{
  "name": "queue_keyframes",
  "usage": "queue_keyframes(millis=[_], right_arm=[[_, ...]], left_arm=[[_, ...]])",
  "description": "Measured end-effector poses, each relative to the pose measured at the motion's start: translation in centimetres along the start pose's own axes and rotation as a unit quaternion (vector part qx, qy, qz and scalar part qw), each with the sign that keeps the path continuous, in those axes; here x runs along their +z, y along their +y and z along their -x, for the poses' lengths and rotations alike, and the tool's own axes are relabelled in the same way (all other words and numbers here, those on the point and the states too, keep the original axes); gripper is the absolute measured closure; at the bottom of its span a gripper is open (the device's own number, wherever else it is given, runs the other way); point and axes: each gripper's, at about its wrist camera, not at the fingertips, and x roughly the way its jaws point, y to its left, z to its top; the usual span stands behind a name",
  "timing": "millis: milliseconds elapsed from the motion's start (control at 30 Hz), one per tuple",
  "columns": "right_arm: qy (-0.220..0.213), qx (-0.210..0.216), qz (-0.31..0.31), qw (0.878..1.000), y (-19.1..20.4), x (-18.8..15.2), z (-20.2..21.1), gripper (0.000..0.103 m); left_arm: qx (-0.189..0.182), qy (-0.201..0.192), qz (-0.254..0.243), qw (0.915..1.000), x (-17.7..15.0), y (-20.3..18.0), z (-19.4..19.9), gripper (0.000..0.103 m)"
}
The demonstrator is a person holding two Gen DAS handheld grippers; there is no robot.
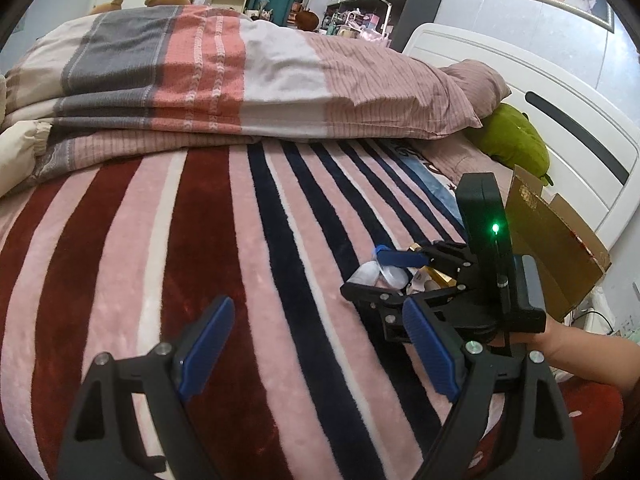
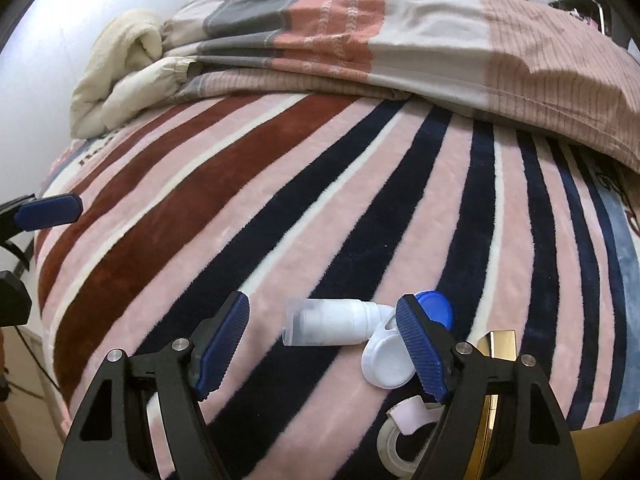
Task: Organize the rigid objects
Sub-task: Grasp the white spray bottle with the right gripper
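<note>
Partly hidden behind the right gripper [image 2: 322, 344], a small heap of objects lies at the near right of the striped blanket [image 2: 280, 208]; one white pump bottle [image 2: 332, 322] lies on its side between the two blue pads, touching neither; one white round case [image 2: 386, 364] lies just beside the right pad, its edge tucked behind it; one blue cap [image 2: 438, 310] shows only as a rim beyond that pad; one gold box [image 2: 498, 344] is cut off by the gripper's black frame; one roll of tape [image 2: 400, 444] with a pale pink end sits nearest, half covered. From the left wrist the same heap is mostly blocked by the right gripper [image 1: 380, 276] and the hand [image 1: 560, 336] holding it, so only white and gold scraps can be made out. Its fingers are spread with the bottle in the gap, not gripped. The left gripper [image 1: 320, 348] hovers over bare blanket to the left, its fingers wide apart and holding nothing. One cardboard box [image 1: 556, 240] stands open at the far right, cut off at its lower edge; one folded quilt [image 1: 224, 76] lies across the far side of the bed.
</note>
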Motion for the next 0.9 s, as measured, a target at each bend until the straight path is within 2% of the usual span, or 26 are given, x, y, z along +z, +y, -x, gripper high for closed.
queue_keyframes(millis=[67, 167, 300, 333, 433, 500, 533, 733, 767, 800, 900], right_arm=[[0.002, -0.006, 0.01, 1.0, 0.3, -0.2, 0.1, 0.055], [0.0, 0.01, 0.018, 1.0, 0.6, -0.8, 0.6, 0.055], [0.01, 0.069, 0.023, 0.997, 1.0, -1.6, 1.0, 0.055], [0.011, 0.073, 0.028, 0.997, 1.3, -1.8, 1.0, 0.055], [0.002, 0.045, 0.043, 0.998, 1.8, -2.1, 1.3, 0.053], [0.0, 0.036, 0.036, 0.999, 1.6, -2.0, 1.2, 0.034], [-0.001, 0.033, 0.033, 0.999, 1.4, -1.9, 1.2, 0.032], [0.006, 0.029, 0.047, 0.998, 1.7, -1.5, 0.0, 0.032], [0.007, 0.028, 0.051, 0.998, 1.9, -1.5, -0.2, 0.036], [0.009, 0.026, 0.057, 0.998, 2.2, -1.5, -0.3, 0.044], [0.007, 0.017, 0.07, 0.997, 2.7, -1.7, -0.2, 0.044]], left_arm=[[-0.001, 0.0, -0.001, 1.0, 0.0, -0.1, 0.0, 0.019], [-0.004, 0.0, -0.002, 1.0, 0.1, -0.3, 0.1, 0.019], [-0.004, 0.0, -0.006, 1.0, 0.0, -0.6, 0.2, 0.019], [-0.004, 0.0, -0.007, 1.0, 0.0, -0.7, 0.4, 0.019], [-0.002, 0.0, -0.007, 1.0, 0.1, -0.6, 0.5, 0.019], [-0.001, 0.0, -0.006, 1.0, 0.1, -0.4, 0.5, 0.019], [0.0, 0.001, -0.005, 1.0, 0.1, -0.4, 0.5, 0.019], [0.002, 0.005, -0.007, 1.0, 0.1, -0.3, 0.5, 0.019], [0.002, 0.007, -0.007, 1.0, 0.1, -0.3, 0.4, 0.019], [0.002, 0.01, -0.007, 0.9999, 0.0, -0.2, 0.4, 0.019], [-0.002, 0.021, -0.008, 0.9997, -0.1, -0.2, 0.0, 0.019]])
